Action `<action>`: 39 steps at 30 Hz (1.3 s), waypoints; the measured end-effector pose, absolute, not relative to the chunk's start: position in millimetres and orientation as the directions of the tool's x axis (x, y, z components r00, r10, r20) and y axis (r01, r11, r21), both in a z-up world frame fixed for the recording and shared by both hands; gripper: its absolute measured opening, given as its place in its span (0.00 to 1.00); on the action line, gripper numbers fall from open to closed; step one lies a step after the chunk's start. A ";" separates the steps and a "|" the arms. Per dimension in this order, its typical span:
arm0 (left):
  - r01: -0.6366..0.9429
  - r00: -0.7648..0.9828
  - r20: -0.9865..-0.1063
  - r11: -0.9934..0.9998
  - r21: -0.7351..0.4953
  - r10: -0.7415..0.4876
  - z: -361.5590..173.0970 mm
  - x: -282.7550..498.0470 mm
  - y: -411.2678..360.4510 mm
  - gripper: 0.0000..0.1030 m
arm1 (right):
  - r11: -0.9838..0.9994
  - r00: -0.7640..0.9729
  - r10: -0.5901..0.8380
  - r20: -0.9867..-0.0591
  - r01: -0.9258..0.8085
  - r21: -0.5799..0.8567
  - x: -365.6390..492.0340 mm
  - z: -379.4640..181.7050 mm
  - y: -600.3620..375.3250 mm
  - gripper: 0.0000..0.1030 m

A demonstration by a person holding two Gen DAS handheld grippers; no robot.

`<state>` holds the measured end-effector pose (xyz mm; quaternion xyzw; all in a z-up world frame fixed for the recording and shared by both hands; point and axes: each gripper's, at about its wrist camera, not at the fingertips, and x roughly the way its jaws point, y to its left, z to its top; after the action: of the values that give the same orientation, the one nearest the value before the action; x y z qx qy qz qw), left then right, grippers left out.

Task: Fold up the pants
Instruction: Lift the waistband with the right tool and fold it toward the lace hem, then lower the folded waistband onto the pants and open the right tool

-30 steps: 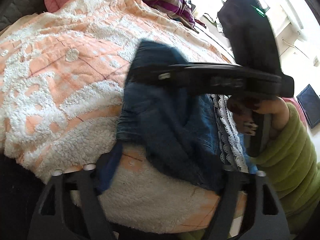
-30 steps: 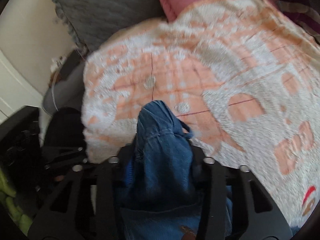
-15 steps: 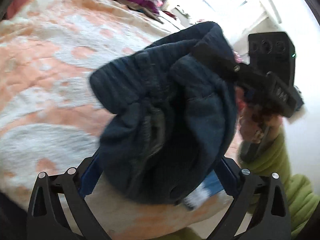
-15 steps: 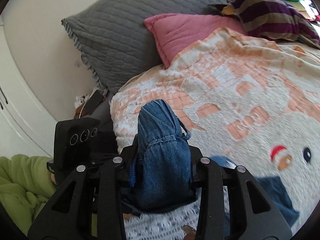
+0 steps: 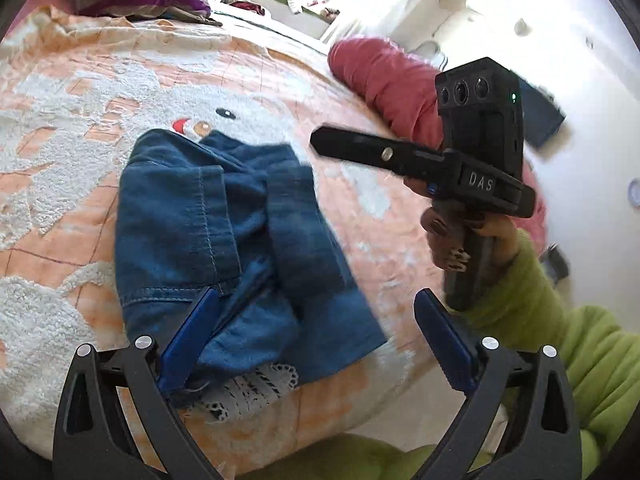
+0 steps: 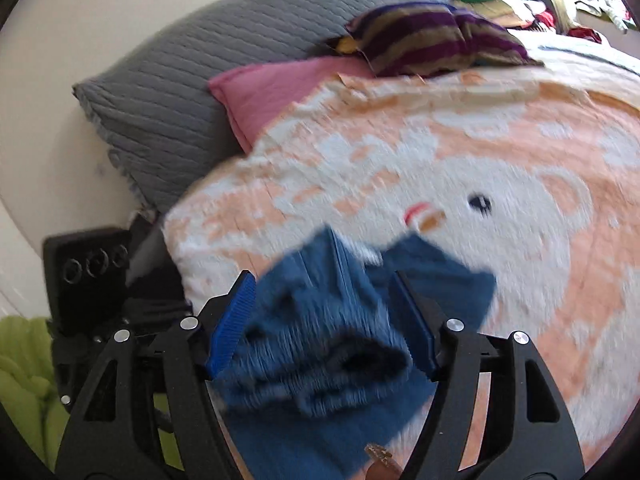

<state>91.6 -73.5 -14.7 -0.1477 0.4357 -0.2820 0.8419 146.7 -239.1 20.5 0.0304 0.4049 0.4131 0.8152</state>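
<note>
The blue denim pants lie bunched and folded over on the orange and white blanket, white lace trim showing at the near edge. My left gripper is open, its left finger resting on the denim. My right gripper is open; a blurred fold of the pants sits loosely between its jaws. The right gripper also shows in the left wrist view, held in a hand above the blanket to the right of the pants.
A grey quilted pillow, a pink pillow and a purple striped cushion lie at the head of the bed. A red rolled cloth lies at the far right. A green sleeve is near.
Both grippers have opened and let go of the pants, which have dropped onto the blanket folded over. The right gripper has drawn away to the right.
</note>
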 end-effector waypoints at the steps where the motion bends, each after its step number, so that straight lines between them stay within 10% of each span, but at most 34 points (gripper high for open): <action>1: 0.346 0.460 -0.666 0.810 -0.474 -0.587 -17.3 92.7 -76.5 0.94 | 0.681 0.333 0.670 -0.663 -0.632 0.371 146.6 12.5 -238.9 0.60; 7: 0.339 0.448 -0.689 0.822 -0.458 -0.569 -22.6 87.1 -78.3 0.94 | 0.774 0.343 0.538 -0.770 -0.562 0.291 149.7 -22.2 -239.4 0.60; 24: 0.273 0.556 -0.713 0.904 -0.328 -0.427 12.1 79.8 -60.5 0.95 | 0.753 0.561 0.583 -0.588 -0.644 0.132 66.2 52.7 -280.9 0.86; 39: 0.107 0.515 -0.801 0.951 -0.292 -0.304 -11.9 152.3 -25.9 0.96 | 0.491 0.415 0.626 -0.660 -0.868 -0.080 -10.3 31.7 -196.4 0.83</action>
<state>152.3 -25.9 -11.9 -0.1029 0.4778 -0.1190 0.8643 -10.3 -196.4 31.7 -0.2104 0.2867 0.4587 0.8143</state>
